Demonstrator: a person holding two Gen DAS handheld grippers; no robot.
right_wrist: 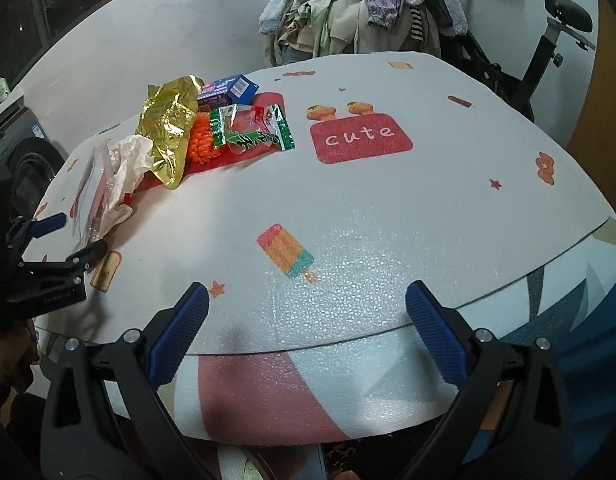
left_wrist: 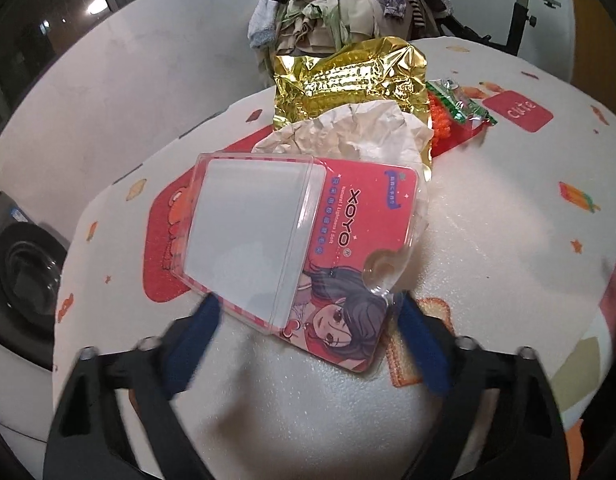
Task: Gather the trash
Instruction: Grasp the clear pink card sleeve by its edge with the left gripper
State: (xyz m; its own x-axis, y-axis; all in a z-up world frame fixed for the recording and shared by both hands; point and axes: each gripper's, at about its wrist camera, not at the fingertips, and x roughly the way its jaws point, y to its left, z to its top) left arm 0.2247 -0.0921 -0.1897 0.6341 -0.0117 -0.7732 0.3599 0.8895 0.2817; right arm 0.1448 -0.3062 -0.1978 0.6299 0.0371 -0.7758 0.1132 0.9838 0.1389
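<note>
A red XOYO blister pack with a clear plastic front (left_wrist: pixel 296 240) lies on the foam table mat (left_wrist: pixel 487 248). My left gripper (left_wrist: pixel 308 320) is open, its blue fingers either side of the pack's near end. Behind the pack lie crumpled white paper (left_wrist: pixel 347 128), a gold foil bag (left_wrist: pixel 347 76), an orange mesh piece (left_wrist: pixel 441 120) and a green-red snack wrapper (left_wrist: pixel 463 100). In the right wrist view my right gripper (right_wrist: pixel 308 332) is open and empty over the near table edge. The left gripper (right_wrist: pixel 74 236), gold bag (right_wrist: pixel 168 128), wrapper (right_wrist: pixel 252 128) and a blue box (right_wrist: pixel 228 90) show at left.
A pile of clothes (right_wrist: pixel 363 8) stands behind the table, with an exercise bike (right_wrist: pixel 547 40) at the right. A washing machine (left_wrist: pixel 24 272) is at the left. The mat bears a red "cute" label (right_wrist: pixel 359 138) and a popsicle print (right_wrist: pixel 286 254).
</note>
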